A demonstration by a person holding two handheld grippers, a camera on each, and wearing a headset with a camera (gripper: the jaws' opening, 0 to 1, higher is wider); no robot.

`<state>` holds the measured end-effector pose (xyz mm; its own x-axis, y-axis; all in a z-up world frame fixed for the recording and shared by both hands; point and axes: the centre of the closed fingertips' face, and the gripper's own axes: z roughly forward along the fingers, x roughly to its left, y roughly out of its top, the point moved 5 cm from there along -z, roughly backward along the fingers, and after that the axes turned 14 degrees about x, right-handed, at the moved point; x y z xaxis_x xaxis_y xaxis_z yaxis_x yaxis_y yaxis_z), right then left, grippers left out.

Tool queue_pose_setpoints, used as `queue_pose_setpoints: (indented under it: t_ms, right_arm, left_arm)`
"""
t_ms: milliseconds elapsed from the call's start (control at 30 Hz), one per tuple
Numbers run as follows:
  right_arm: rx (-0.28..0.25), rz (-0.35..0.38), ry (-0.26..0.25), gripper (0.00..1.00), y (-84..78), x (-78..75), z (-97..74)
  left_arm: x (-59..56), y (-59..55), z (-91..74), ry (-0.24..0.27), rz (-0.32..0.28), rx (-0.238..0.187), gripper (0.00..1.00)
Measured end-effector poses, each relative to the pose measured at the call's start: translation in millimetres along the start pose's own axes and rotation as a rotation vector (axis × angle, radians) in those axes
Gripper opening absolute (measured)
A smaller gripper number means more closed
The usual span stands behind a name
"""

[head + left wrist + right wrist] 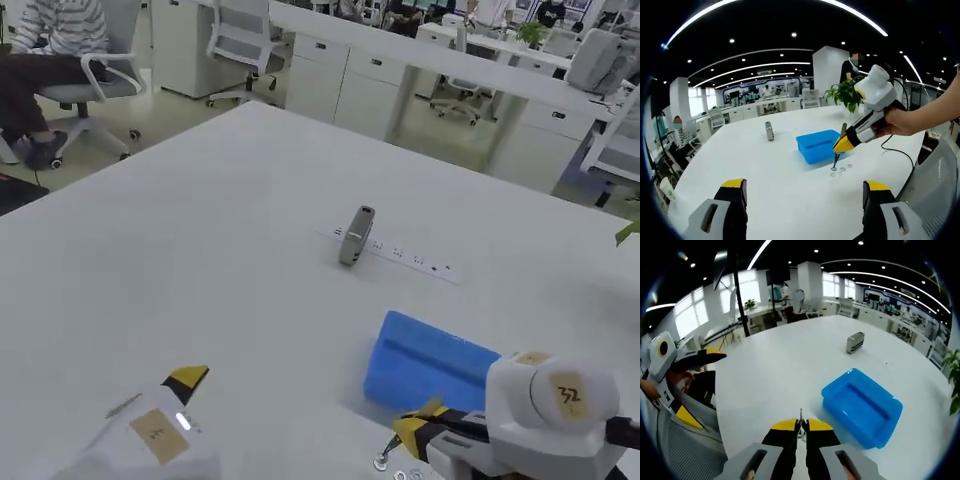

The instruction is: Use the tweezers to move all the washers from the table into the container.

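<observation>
1. A few small washers [842, 171] are seen lying on the white table [775, 175], just beside the outer wall of the blue container [816, 145] and outside it.
2. The tweezers [836, 160] are pointed steeply down at the washers, with the tip at the endmost ring. Whether the tip touches the ring cannot be told.
3. The tweezers are clamped between the jaws of the right gripper [801, 426], which are drawn fully together on them. In the left gripper view this gripper is seen held in a hand [901, 122] coming in from the right.
4. The jaws of the left gripper [803, 184] are spread wide, and nothing is held between them. This gripper is kept well apart from the washers, on the side away from the container.
5. The container is set flat on the table, open side up.
6. Beyond the container, well apart from it, a small grey device [355, 235] is stood upright at one end of a white power strip [410, 257].
7. White desks and office chairs [240, 45] are seen past the table's far edge.
</observation>
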<state>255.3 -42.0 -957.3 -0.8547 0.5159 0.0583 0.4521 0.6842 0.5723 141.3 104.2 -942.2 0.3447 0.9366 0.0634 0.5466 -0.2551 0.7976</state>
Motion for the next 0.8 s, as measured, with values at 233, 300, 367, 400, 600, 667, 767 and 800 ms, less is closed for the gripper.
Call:
queue_pose_setpoints:
  t_ms: [233, 300, 367, 400, 600, 667, 767, 800]
  right_arm:
    - [-0.034, -0.006, -0.020, 0.01, 16.8, -7.4, -14.3]
    - [-0.040, -0.015, -0.030, 0.01, 23.1, -10.8, -17.2]
    - [-0.049, -0.024, -0.042, 0.01, 29.8, -15.0, -19.5]
    - [-0.055, -0.028, -0.049, 0.01, 32.6, -17.3, -20.1]
    - [-0.068, -0.046, -0.089, 0.01, 50.2, -33.2, -19.7]
    - [-0.071, -0.044, -0.103, 0.01, 55.8, -39.6, -17.8]
    - [-0.063, -0.044, -0.143, 0.01, 59.5, -50.3, -11.7]
    - [-0.054, -0.044, -0.152, 0.01, 59.4, -53.1, -9.1]
  left_arm:
    - [0.4, -0.3, -0.3, -0.004, -0.006, -0.002, 0.99]
    - [0.6, -0.8, 0.0, -0.004, -0.005, 0.002, 0.99]
    - [0.4, -1.4, 0.3, -0.004, -0.004, 0.007, 0.99]
    - [0.4, -1.5, 0.4, -0.001, 0.001, 0.008, 0.99]
    - [0.0, -1.9, 0.7, 0.001, 0.002, 0.014, 0.97]
    - [0.6, -2.5, 1.1, 0.003, 0.001, 0.016, 0.98]
    - [0.8, -2.5, 1.1, 0.007, 0.003, 0.018, 0.98]
    - [1.0, -2.4, 1.0, 0.009, 0.003, 0.019, 0.97]
